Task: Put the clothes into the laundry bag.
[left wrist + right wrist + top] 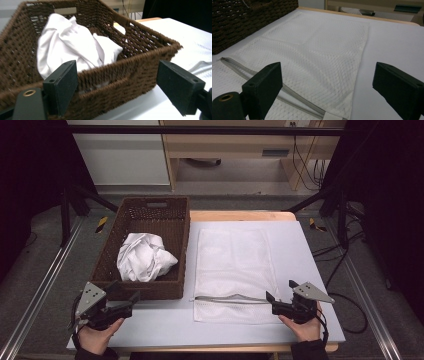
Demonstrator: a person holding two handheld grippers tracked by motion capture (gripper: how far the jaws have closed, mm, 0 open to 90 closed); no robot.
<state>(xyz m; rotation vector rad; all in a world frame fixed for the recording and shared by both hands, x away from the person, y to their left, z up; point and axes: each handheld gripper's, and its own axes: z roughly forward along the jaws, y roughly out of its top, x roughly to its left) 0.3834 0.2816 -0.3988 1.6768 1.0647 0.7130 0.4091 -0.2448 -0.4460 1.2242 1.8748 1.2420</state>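
Lying flat on the table (320, 270), a white mesh bag (232, 270) occupied the middle of the surface, its zip (232, 298) running across the near end. In the right gripper view the bag (312, 50) spread away from the camera, the zip (249, 72) crossing behind the left jaw; nothing sat between the jaws.

Right gripper (278, 296) — held in the right hand (302, 325) at the bag's near right corner, jaws apart, gripping nothing, pointed left toward the end of the zip and just beside it. Whether it touched the mesh could not be told.

Basket (145, 245) — brown wicker, just left of the bag, near or touching its edge. Inside lay a crumpled white cloth (145, 256), heaped toward the near end. The left gripper view showed the basket (140, 65) close up, the cloth (72, 47) rising above the near wall.

Left gripper (125, 300) — held in the left hand (97, 335) at the near left of the table, jaws apart and holding nothing, aimed at the basket's near corner and just short of it.
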